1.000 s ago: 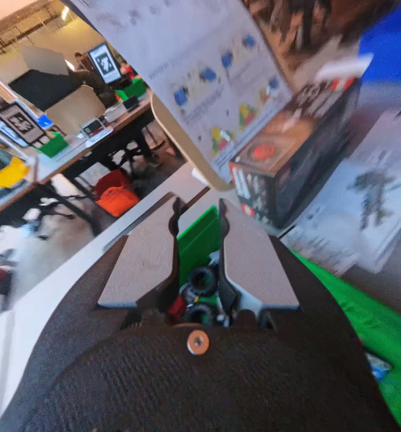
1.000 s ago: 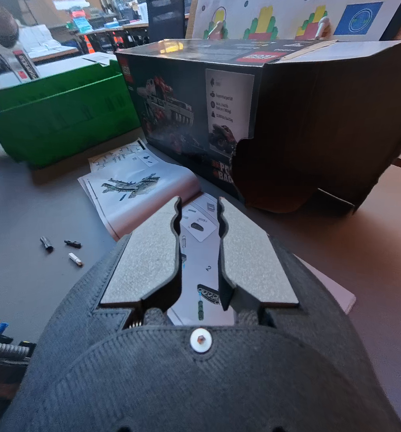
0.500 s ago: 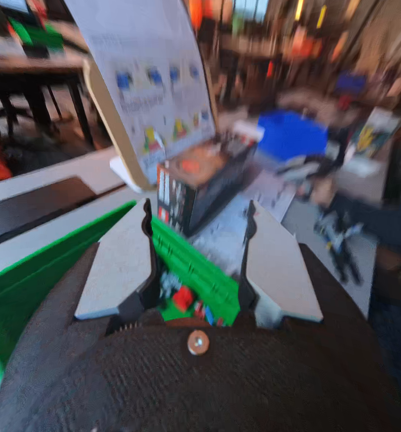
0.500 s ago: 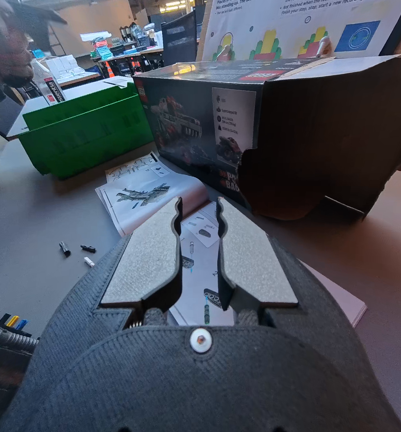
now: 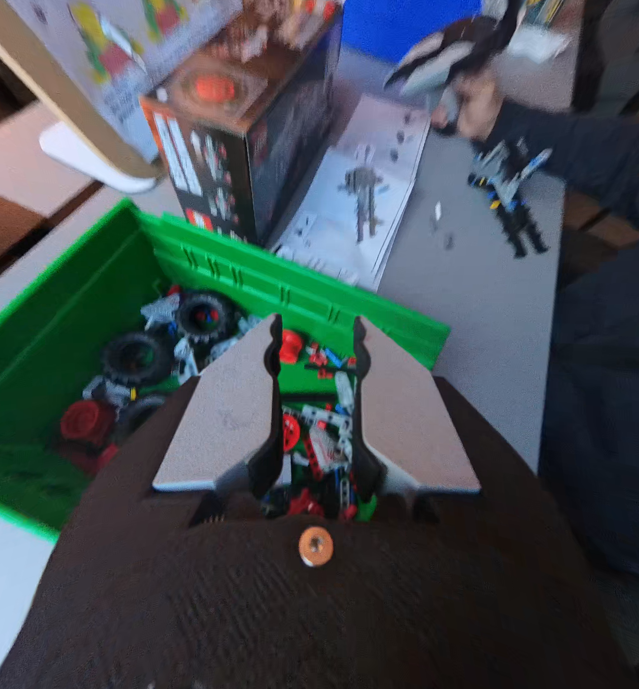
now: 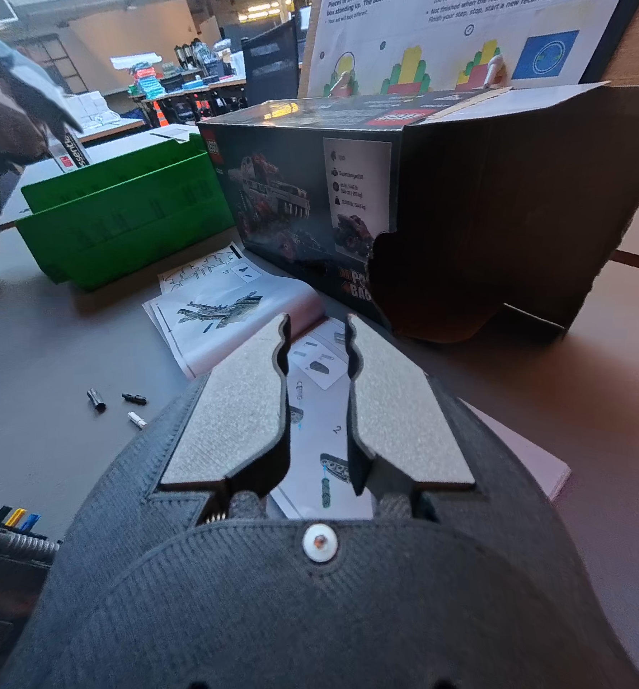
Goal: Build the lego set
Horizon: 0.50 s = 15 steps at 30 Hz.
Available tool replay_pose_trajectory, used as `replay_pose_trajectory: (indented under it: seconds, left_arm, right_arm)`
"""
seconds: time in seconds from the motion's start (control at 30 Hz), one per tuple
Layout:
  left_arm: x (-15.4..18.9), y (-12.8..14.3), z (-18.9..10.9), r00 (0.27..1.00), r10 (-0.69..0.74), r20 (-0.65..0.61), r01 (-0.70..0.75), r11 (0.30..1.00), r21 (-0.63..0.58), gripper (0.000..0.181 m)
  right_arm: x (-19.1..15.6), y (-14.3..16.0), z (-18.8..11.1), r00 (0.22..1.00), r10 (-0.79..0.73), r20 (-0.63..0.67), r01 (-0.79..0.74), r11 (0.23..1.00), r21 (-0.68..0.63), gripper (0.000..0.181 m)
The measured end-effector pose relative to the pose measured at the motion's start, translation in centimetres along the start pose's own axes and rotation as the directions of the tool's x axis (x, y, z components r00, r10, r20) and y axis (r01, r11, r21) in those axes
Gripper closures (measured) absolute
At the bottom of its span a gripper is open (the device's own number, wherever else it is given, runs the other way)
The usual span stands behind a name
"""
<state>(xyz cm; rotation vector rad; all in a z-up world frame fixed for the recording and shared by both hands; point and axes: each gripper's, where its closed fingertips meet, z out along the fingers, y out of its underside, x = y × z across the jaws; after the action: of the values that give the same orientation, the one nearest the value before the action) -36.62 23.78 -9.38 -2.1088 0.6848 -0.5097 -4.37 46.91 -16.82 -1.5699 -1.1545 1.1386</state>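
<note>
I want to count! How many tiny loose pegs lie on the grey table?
3: a dark tube-shaped peg, a thin black peg right of it, a white peg nearer the camera. Others may be hidden.

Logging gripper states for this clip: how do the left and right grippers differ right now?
The left gripper hangs above the open green bin of loose pieces; the right gripper points low over the open instruction booklet on the table. The left gripper's shell looks dark brown; the right's looks dark grey. Both are open and hold nothing.
</note>
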Motion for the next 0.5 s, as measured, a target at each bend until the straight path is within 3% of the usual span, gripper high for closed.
replay_pose_trajectory:
  seconds: [0.1,0.23,0.3,0.5]
  left_arm:
    - [-1.3,3.2,0.9,0.999,0.024,0.047,-0.016,0.986,-0.164,0.137]
    - [-0.8,5.3,2.2,1.0,0.022,-0.022,-0.027,0.968,-0.251,0.143]
    - [-1.3,6.8,2.3,0.999,0.043,0.012,-0.037,0.947,-0.32,0.144]
    - [-1.1,6.3,1.8,0.996,0.082,0.046,-0.067,0.96,-0.271,0.155]
  right_arm:
    - [0.1,0.0,0.0,1.0,-0.004,-0.005,0.004,1.0,0.003,0.154]
    - [0.0,-0.3,-0.2,0.999,0.029,0.031,-0.03,0.999,0.027,0.148]
    - [0.2,-0.3,-0.3,0.999,0.036,0.027,-0.037,0.999,0.03,0.147]
    - [0.4,0.1,0.2,0.999,0.04,0.024,-0.039,0.999,-0.009,0.146]
